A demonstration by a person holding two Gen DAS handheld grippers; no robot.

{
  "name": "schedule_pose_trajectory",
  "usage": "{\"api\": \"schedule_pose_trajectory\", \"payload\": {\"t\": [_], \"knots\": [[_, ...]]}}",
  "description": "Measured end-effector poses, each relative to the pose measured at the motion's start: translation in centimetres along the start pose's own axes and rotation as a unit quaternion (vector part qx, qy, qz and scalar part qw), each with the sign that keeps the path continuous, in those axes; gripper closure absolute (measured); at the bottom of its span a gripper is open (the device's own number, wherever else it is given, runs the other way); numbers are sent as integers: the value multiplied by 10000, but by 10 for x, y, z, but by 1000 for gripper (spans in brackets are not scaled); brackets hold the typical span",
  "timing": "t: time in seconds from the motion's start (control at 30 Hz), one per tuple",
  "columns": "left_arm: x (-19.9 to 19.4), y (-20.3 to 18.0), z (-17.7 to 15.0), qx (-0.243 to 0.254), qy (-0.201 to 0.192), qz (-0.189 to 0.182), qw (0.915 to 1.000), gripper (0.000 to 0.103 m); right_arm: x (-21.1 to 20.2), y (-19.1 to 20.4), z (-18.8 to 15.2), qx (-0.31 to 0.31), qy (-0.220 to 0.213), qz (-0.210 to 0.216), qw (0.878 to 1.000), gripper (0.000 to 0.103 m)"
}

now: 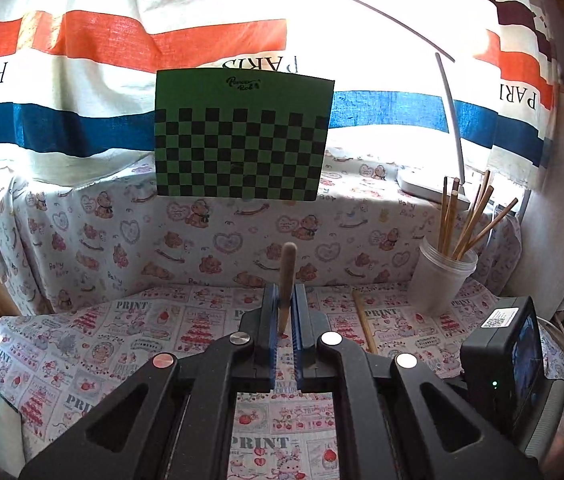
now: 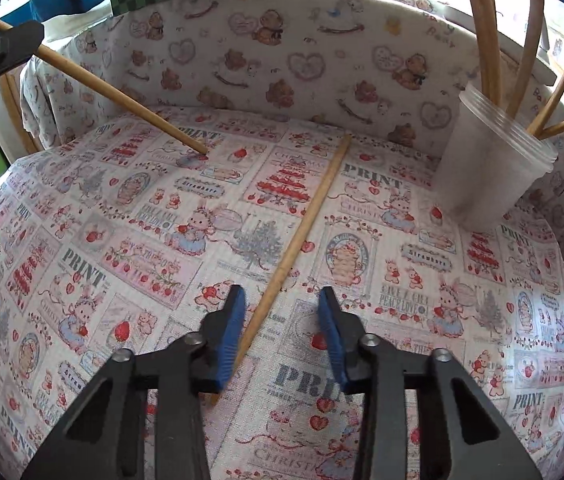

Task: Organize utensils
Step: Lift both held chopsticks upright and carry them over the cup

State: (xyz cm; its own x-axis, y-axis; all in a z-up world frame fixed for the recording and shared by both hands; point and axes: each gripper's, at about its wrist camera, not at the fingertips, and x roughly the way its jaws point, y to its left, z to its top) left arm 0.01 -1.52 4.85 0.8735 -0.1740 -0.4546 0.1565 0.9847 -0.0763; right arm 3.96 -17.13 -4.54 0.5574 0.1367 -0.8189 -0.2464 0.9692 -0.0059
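Observation:
My left gripper is shut on a wooden chopstick, held upright with its lower tip near the patterned cloth. The same chopstick shows in the right wrist view, slanting down from the left gripper at upper left. My right gripper is open, low over the cloth, its jaws on either side of a second chopstick lying flat. A clear plastic cup at the right holds several chopsticks; it also shows in the left wrist view.
A green checkered board leans against the cloth-covered back wall. A white lamp stands behind the cup. The second chopstick lies left of the cup. The right gripper's body is at the right.

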Motion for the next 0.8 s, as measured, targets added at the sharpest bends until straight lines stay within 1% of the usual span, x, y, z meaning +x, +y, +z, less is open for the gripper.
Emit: {"api": "schedule_pose_trajectory", "payload": {"t": [0.03,0.1,0.13,0.2,0.37,0.43,0.5,0.57,0.67,0.8], "knots": [[0,-1,0,16,-3,14,10000,98,-1,-2,0,18,7,67,10000,89],[0,-3,-1,48,-3,23,10000,98,-1,-8,0,162,64,-1,9998,96],[0,-4,-1,66,-1,18,10000,98,-1,-13,1,283,69,-4,9996,96],[0,-5,-1,72,-9,10,10000,98,-10,-25,3,497,-100,119,9986,96],[-3,-5,0,88,-88,-12,9999,98,-62,-46,11,792,-1036,80,9914,96],[-5,-5,2,34,-134,6,9999,98,-85,-54,15,879,-1325,111,9872,96],[-7,-5,6,-39,-147,-87,9998,98,-106,-60,19,937,-1557,119,9833,96],[-8,-5,11,-96,-134,-174,9997,98,-124,-66,22,934,-1731,69,9804,96],[-14,-8,19,-105,-230,-214,9995,98,-145,-73,27,950,-1903,29,9771,96],[-25,-17,30,-101,-339,-346,9988,98,-165,-83,31,995,-2042,33,9739,96]]}}
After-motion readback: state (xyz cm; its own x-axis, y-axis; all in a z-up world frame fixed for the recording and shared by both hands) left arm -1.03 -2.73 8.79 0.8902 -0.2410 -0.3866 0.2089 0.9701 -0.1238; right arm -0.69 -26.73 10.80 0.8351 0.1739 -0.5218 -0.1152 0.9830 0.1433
